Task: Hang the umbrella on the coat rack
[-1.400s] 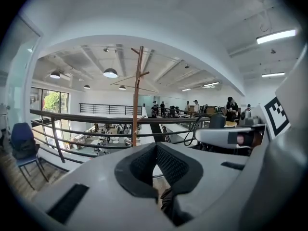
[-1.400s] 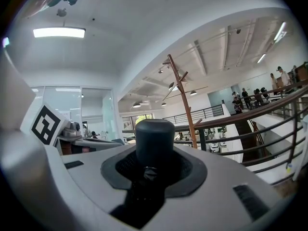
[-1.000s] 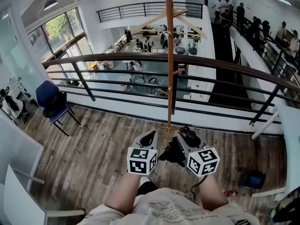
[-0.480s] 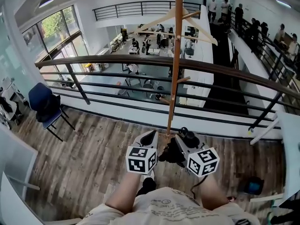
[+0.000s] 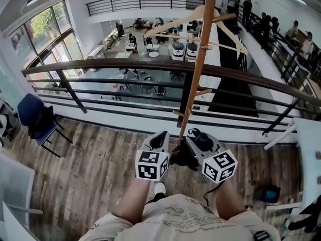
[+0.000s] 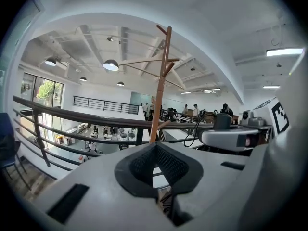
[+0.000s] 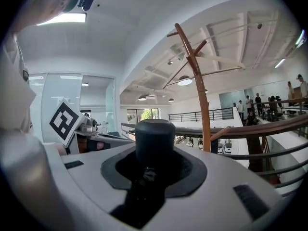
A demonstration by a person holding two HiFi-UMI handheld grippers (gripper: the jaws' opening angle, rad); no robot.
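The wooden coat rack (image 5: 198,69) stands just in front of me by the railing, with pegs sticking out along its pole and slanted arms at the top. It also shows in the left gripper view as the pole (image 6: 160,90) and in the right gripper view as the pole (image 7: 201,95). My right gripper (image 5: 194,138) is shut on a folded black umbrella (image 5: 183,157); its round black handle (image 7: 154,138) sticks out past the pads. My left gripper (image 5: 160,138) is beside it, pads (image 6: 144,165) together with nothing between them. Both point at the pole's lower part.
A dark metal railing (image 5: 125,64) runs across behind the rack, with an open atrium below it. A blue chair (image 5: 32,119) stands at the left. A white table edge (image 5: 307,149) and a blue object (image 5: 272,192) on the floor are at the right. Several people (image 5: 248,6) stand on the far walkway.
I have moved closer to the rack: its pole looks larger and has shifted right in the head view, and the railing has come nearer. Both grippers keep the same pose and grip.
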